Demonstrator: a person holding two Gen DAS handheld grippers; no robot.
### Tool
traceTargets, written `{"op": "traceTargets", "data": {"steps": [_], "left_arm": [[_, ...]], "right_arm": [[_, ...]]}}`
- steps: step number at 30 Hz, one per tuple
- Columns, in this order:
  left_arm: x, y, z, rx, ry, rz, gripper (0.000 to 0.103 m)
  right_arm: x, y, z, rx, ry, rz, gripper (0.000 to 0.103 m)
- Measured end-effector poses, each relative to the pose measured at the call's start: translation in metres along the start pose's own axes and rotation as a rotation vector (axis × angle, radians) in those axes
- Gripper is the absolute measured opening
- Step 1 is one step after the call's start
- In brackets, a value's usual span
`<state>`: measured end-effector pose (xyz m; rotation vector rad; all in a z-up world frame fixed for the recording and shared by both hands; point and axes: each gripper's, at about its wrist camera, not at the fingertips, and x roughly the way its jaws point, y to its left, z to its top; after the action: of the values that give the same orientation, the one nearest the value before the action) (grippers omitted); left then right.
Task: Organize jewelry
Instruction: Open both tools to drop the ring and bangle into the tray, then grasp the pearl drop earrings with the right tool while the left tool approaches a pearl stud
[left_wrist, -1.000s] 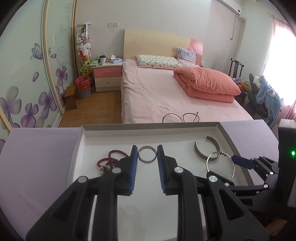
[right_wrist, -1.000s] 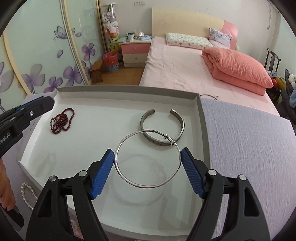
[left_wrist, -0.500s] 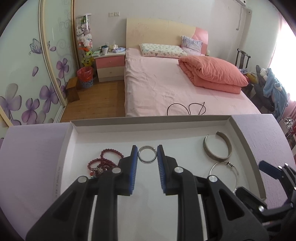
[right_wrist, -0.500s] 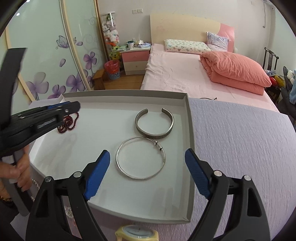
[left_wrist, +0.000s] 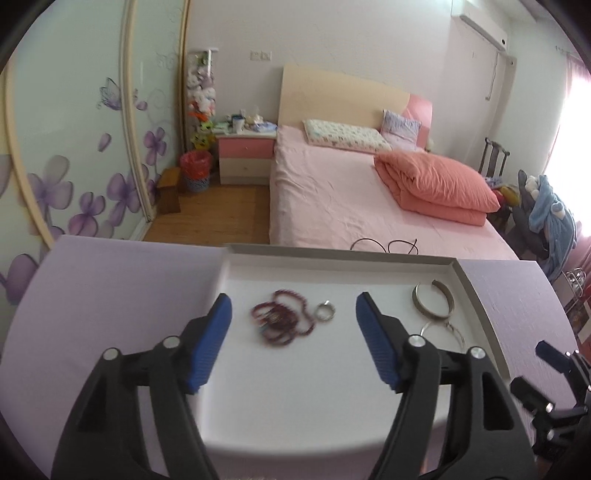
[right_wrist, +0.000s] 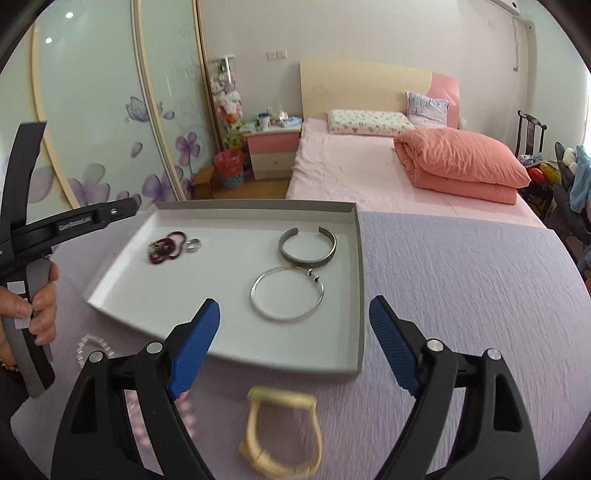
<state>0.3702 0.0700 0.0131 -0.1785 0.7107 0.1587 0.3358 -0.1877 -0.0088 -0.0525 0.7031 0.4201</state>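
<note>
Both your left gripper (left_wrist: 293, 325) and right gripper (right_wrist: 293, 345) stand apart, empty; the left's jaws have just been opening. The small silver ring (left_wrist: 325, 314) lies in the shallow grey tray (right_wrist: 360, 295), apparently touching the dark red bead strand (left_wrist: 282, 321); a low pass could snag it.

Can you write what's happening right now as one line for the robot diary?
left gripper: just opened, empty | right gripper: open, empty | ring, beads: in tray

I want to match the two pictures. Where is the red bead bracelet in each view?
Left wrist: red bead bracelet lies at picture centre, between the open jaws, in the tray.
Right wrist: bracelet lies left of centre, at the tray's far left.
Shared landmark: small silver ring just right of it.
</note>
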Motion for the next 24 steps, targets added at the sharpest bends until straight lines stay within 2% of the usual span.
{"op": "traceTargets", "data": {"steps": [3, 12, 18, 24], "left_arm": [[-0.037, 0.017, -0.02, -0.004, -0.024, 0.018, 0.079], [-0.128, 0.052, -0.11, -0.026, -0.062, 0.008, 0.084], [-0.164, 0.049, -0.162, 0.009, -0.079, -0.014, 0.087], [-0.177, 0.042, -0.196, 0.038, -0.052, -0.05, 0.088]], "right_arm": [[-0.026, 0.005, -0.014, -0.002, -0.028, 0.012, 0.084], [-0.074, 0.021, -0.075, -0.014, -0.034, -0.001, 0.084], [-0.069, 0.027, -0.116, 0.002, 0.034, -0.022, 0.084], [-0.058, 0.033, -0.14, 0.029, 0.099, -0.035, 0.084]]}}
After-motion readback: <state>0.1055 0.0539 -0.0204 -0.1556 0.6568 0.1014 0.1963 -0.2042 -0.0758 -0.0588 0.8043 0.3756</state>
